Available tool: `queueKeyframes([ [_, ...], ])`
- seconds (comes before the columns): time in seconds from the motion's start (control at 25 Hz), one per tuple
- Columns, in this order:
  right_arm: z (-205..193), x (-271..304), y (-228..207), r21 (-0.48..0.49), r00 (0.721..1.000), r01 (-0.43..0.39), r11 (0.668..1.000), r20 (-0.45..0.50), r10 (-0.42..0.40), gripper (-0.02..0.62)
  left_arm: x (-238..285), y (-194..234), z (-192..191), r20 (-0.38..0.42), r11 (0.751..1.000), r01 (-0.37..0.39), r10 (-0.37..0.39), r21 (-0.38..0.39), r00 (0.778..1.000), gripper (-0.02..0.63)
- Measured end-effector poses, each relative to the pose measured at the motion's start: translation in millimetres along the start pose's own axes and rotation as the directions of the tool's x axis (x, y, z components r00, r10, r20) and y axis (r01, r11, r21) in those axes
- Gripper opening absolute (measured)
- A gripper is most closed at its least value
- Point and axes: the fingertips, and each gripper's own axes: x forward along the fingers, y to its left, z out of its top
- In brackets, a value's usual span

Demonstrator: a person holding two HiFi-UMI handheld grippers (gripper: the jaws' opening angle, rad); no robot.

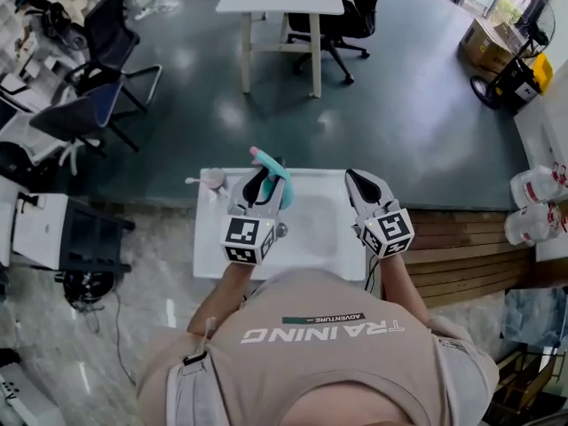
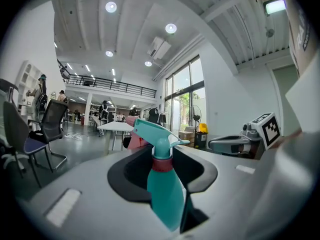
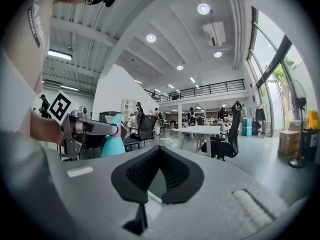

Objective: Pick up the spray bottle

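Item: bottle [image 2: 166, 196], teal plastic, with a spray head [image 2: 152, 133] and a red collar [image 2: 161, 164]. Location: above the far left part of the table [image 1: 312, 238], upright, gripped by the left gripper [image 1: 267, 187]. The base is hidden in all views, so contact with the table cannot be told. Left gripper: jaws closed on the bottle, pads pressing its upper body just under the collar, head projecting beyond the tips. Right gripper [image 1: 360, 181]: over the far right part of the table, well apart from the bottle, jaws drawn together with nothing between them. Handling, as judged: light, more so if little liquid is inside. The level cannot be read through the tinted wall. The body is thin-walled and likely to dent under a hard squeeze. The surface is smooth and tapered, so it may slide downward in the pads. The collar is the stiffest part and forms a shoulder that stops such slipping. The trigger is to be avoided, since pressure there would spray. Recommended hold: the narrow upper body directly below the collar, as now taken, kept upright. Task status, as judged: hold secured.
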Motion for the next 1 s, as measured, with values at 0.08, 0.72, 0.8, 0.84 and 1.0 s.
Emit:
queueKeyframes([
  [0.08,1.5,0.2,5.1,-0.011,1.0,-0.006,1.0,-0.005,0.006,0.002,-2.6,-1.2,-2.2,-0.004,1.0,0.006,-0.006,-0.006,1.0,0.146],
  [0.72,18.8,-7.7,13.7,-0.056,1.0,-0.025,0.998,-0.008,0.024,0.002,-4.2,-14.1,2.5,0.018,0.999,0.037,-0.037,-0.011,0.999,0.146],
  [0.8,22.0,-9.7,13.3,-0.064,1.0,-0.02,0.998,-0.005,0.02,0.002,-4.3,-15.6,4.6,0.025,0.999,0.039,-0.039,-0.011,0.999,0.146],
  [0.84,23.5,-10.6,13.5,-0.069,1.0,-0.018,0.997,-0.002,0.018,0.002,-4.3,-16.0,5.1,0.029,0.999,0.04,-0.039,-0.012,0.999,0.146],
  [1.0,27.4,-11.7,17.7,-0.084,1.0,-0.015,0.996,0.004,0.016,0.002,-5.3,-15.7,7.3,0.04,0.999,0.038,-0.037,-0.026,0.999,0.146],
])
